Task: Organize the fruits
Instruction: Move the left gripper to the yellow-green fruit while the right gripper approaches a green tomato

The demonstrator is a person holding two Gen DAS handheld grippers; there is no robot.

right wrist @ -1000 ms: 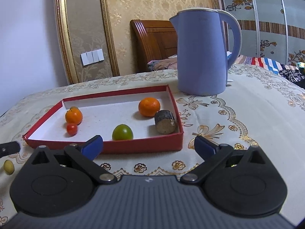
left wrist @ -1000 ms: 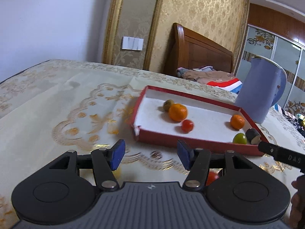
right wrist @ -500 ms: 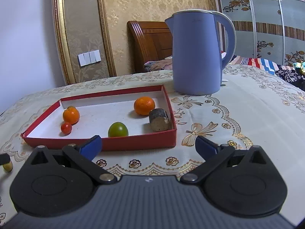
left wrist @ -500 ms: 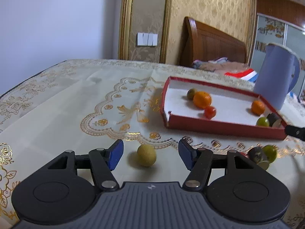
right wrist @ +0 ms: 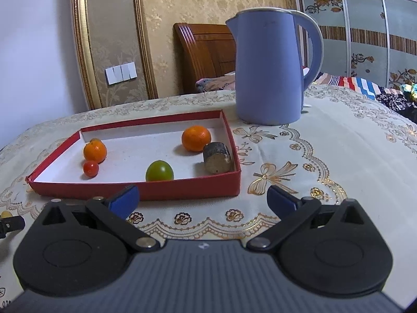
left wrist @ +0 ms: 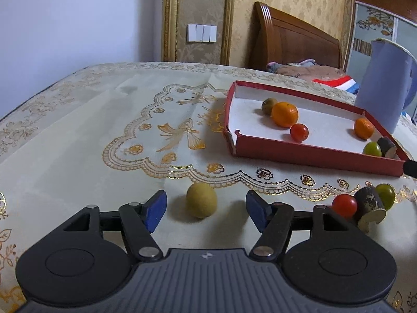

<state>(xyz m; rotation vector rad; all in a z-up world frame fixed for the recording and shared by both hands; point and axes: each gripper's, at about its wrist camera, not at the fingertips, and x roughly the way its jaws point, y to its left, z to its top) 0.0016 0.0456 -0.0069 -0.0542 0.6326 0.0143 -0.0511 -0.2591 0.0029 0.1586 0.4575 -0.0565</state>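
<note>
Step in hand: picking up a loose fruit for the tray (left wrist: 310, 154). My left gripper (left wrist: 206, 210) has just been opening its jaws; they stand apart around the yellow fruit (left wrist: 201, 199) on the desk, not touching it. My right gripper (right wrist: 202, 199) is wide open, empty. Next: advance slightly, close gently

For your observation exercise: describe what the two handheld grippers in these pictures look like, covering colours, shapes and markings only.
Both match. The left gripper and right gripper each have a grey ribbed body with a small white logo, two black rounded housings with circular recesses, black linkage arms with silver rivets, and blue pads on the fingers. No cables, hands or sleeves show.
</note>
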